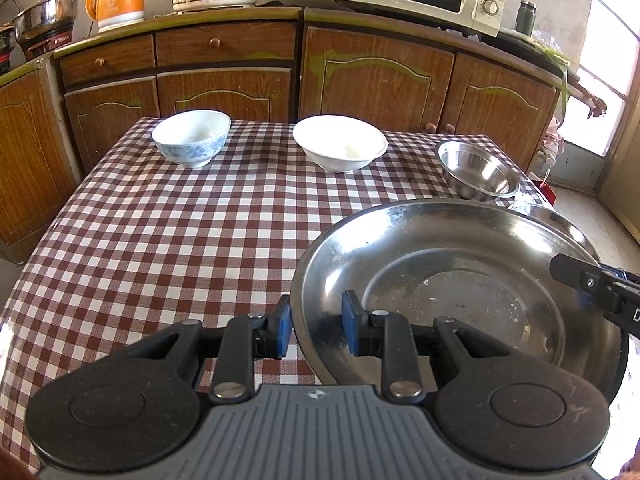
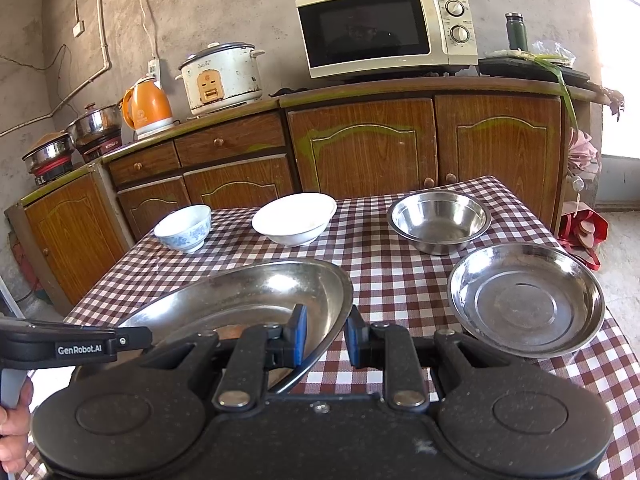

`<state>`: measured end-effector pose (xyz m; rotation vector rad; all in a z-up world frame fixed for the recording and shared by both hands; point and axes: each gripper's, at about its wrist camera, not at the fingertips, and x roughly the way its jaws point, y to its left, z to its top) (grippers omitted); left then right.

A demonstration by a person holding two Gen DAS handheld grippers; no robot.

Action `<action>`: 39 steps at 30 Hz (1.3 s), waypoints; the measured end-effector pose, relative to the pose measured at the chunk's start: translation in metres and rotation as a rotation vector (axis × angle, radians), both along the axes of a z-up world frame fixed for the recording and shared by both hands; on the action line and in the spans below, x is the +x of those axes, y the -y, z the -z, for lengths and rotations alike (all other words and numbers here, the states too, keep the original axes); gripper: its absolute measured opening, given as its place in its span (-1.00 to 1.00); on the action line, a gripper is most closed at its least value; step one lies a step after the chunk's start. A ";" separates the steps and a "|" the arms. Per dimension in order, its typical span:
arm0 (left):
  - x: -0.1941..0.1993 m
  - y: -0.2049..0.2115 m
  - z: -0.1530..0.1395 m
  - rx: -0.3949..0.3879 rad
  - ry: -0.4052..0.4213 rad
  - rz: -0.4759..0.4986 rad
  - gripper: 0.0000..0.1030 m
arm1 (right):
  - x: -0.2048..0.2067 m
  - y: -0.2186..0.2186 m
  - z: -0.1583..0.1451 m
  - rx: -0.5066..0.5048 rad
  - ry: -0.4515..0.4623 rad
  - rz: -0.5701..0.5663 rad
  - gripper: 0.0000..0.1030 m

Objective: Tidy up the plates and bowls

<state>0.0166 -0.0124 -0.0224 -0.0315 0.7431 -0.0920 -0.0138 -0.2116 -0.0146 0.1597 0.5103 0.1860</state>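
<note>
A large steel plate (image 1: 460, 280) (image 2: 240, 296) is held by both grippers at opposite rims, slightly above the checked tablecloth (image 1: 160, 240) (image 2: 392, 272). My left gripper (image 1: 316, 320) is shut on its left rim. My right gripper (image 2: 326, 328) is shut on its right rim. Each gripper shows at the edge of the other's view. At the far side stand a blue-patterned bowl (image 1: 191, 136) (image 2: 184, 226), a white bowl (image 1: 340, 142) (image 2: 294, 216) and a steel bowl (image 1: 476, 170) (image 2: 438, 218). A smaller steel plate (image 2: 524, 300) lies near the right edge.
Wooden cabinets (image 2: 360, 148) run behind the table, carrying a microwave (image 2: 384, 30), rice cooker (image 2: 220, 78), orange kettle (image 2: 148, 106) and pots (image 2: 94, 124). A person's hand (image 2: 12, 432) shows at the lower left. A red bag (image 2: 584, 228) lies on the floor at right.
</note>
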 end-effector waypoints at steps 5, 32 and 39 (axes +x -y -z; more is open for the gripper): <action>-0.005 0.002 0.001 0.000 -0.001 0.006 -0.47 | -0.007 0.003 0.003 0.005 -0.004 0.003 -0.48; -0.017 0.009 0.004 -0.006 -0.018 0.016 -0.47 | -0.023 0.008 0.009 0.009 -0.018 0.012 -0.48; -0.023 0.011 0.007 -0.007 -0.026 0.025 -0.47 | -0.030 0.012 0.009 0.014 -0.021 0.015 -0.48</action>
